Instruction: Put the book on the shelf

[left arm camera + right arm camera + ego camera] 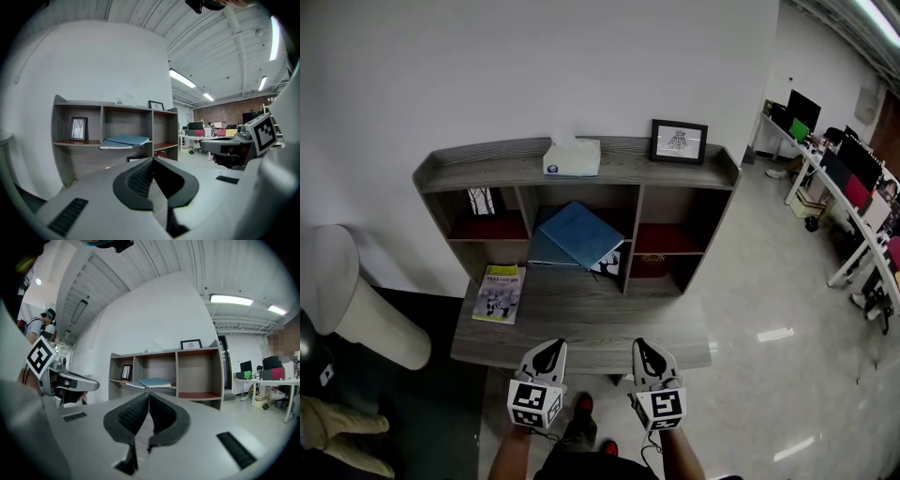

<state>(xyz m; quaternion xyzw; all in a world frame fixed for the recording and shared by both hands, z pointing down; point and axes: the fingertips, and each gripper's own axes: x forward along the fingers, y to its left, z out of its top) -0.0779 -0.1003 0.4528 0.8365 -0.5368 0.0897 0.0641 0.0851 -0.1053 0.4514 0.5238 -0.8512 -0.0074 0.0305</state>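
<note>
At the bottom centre of the head view, the left gripper (pixel 548 350) and the right gripper (pixel 645 350) sit side by side, apart from each other. Each has its 2 jaws pressed together with nothing between them. Above them, at the middle of the frame, a grey wooden shelf (pixel 487 165) with 3 upper compartments stands on a desk (pixel 609 323). The blue book (pixel 579 234) lies flat in the middle compartment, turned askew on a darker book (pixel 544 251), with 1 corner jutting past the front edge. A yellow-green booklet (pixel 500 293) lies on the desk at the left. A tissue box (pixel 572 157) and a framed picture (pixel 679 141) stand on the shelf's top board.
</note>
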